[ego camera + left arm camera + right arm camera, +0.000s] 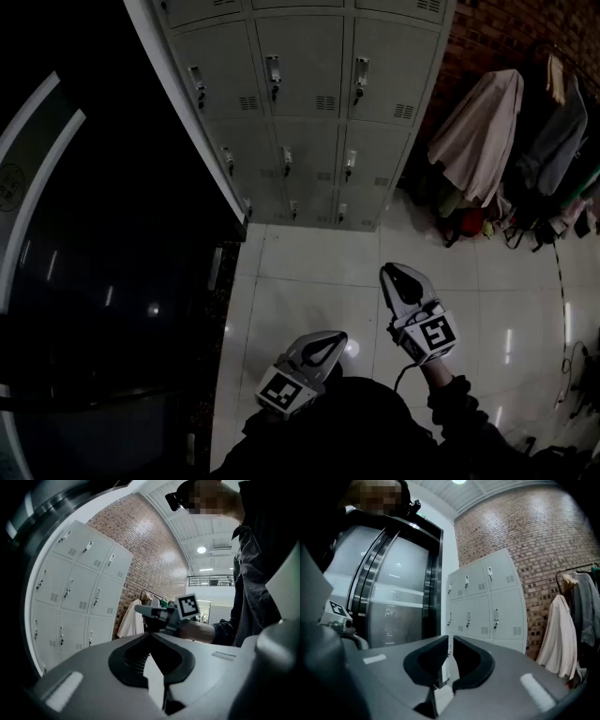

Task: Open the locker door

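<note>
1. Two grippers, neither holding anything. The left gripper (330, 339) has its jaw tips pressed together with nothing between them. The right gripper (394, 274) has its jaws at a thin slit, also empty.
2. The lockers (309, 103) are a grey bank against the brick wall (506, 33), well apart from both grippers across the tiled floor (309, 272). Every door I can see is closed, so the job hasn't really started.
3. Biggest risk, I reckon: heading for a latch handle (273, 73) with the jaws this narrow. They'd bump the handle instead of going around it, so they need to be wider before contact.
4. The handles look small and slim. A grab that's slightly off could slip off, or catch the door edge instead.
5. A door might be locked. Pulling hard would then just drag the jaws off the latch.
6. The task doesn't say which door, so picking the wrong one is possible.
7. The coats (483, 131) hang just right of the bank, and a wide swing on that side could snag them.
8. Hard to see:
   - The head view is very dark, and its left side is nearly black.
   - The curved glass panel (401, 602) might be a revolving door, not sure.
   - The top locker row is cut off.
   - The latch type is too small to read.
</note>
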A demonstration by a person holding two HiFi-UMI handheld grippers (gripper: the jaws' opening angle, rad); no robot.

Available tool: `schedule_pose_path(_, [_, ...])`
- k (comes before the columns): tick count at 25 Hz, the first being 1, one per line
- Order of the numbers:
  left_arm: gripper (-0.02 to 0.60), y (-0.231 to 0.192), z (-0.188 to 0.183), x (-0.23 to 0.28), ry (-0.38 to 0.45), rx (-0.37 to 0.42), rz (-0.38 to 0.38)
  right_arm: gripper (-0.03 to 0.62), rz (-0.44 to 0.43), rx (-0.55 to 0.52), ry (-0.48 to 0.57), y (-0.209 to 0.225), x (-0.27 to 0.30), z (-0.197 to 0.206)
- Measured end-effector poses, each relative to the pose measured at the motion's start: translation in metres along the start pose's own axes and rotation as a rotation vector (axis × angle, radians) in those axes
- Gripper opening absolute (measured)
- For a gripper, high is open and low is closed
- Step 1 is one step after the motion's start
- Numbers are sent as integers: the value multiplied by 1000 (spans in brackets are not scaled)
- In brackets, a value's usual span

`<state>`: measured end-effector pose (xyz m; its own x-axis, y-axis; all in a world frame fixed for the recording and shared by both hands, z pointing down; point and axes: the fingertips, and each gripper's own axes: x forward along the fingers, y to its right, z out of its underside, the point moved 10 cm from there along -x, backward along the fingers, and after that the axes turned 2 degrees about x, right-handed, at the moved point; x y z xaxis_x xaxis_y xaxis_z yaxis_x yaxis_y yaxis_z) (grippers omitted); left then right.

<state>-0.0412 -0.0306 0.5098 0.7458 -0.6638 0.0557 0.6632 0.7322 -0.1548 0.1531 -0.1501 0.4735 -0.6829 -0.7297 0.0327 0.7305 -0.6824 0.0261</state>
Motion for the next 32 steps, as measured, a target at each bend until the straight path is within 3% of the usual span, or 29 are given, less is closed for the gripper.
schedule_pose_path(3, [15,-17,4,-8,-9,-70,-47,25,21,6,3,51,61,-9])
schedule_pose_path(7, [15,-55,9,-10,-46,-90,-44,48,-1,131,69,127,174,-30])
schedule_pose_path(9, [15,-83,12,-5,-54,-115,-41,49,24,57,60,165,240,-43])
schedule_pose_path(12, [15,-136,11,0,-41,-168,-46,64,136,-29,-30,223,333,-53])
schedule_pose_path(18, [15,-243,-14,-2,-46,-221,-65,72,346,8,-97,316,461,-79])
schedule_pose_path(23, [15,-303,-21,5,-73,-241,-78,96,436,-26,-97,339,500,-81])
schedule_pose_path(26, [15,-317,-21,11,-80,-246,-56,46,410,-43,-49,340,499,-76])
schedule_pose_path(32, [15,-305,-16,31,-99,-241,9,49,315,-9,-40,340,488,-75])
